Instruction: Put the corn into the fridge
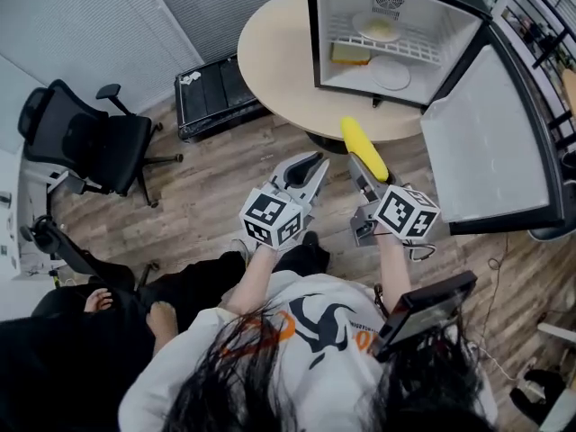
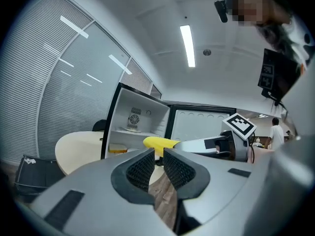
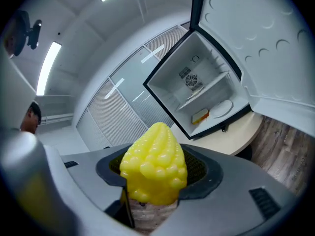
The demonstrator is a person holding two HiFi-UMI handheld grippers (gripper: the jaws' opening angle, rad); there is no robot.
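The yellow corn (image 1: 364, 148) sticks forward out of my right gripper (image 1: 367, 171), which is shut on its lower half. Seen from the right gripper view, the corn (image 3: 153, 163) fills the space between the pads of the right gripper (image 3: 153, 181) and points at the open fridge (image 3: 197, 82). The small white fridge (image 1: 396, 39) stands on the round table (image 1: 279, 61) ahead, its door (image 1: 490, 147) swung wide to the right. My left gripper (image 1: 310, 162) floats beside the right one, shut and empty. The left gripper view shows its jaws (image 2: 158, 157) together, with the corn (image 2: 160, 142) just beyond.
Inside the fridge, a plate (image 1: 378, 29) rests on the wire shelf; a yellow block (image 1: 349, 54) and a white plate (image 1: 391, 75) lie below. A black office chair (image 1: 85, 142) and a black case (image 1: 211, 93) stand on the wooden floor to the left.
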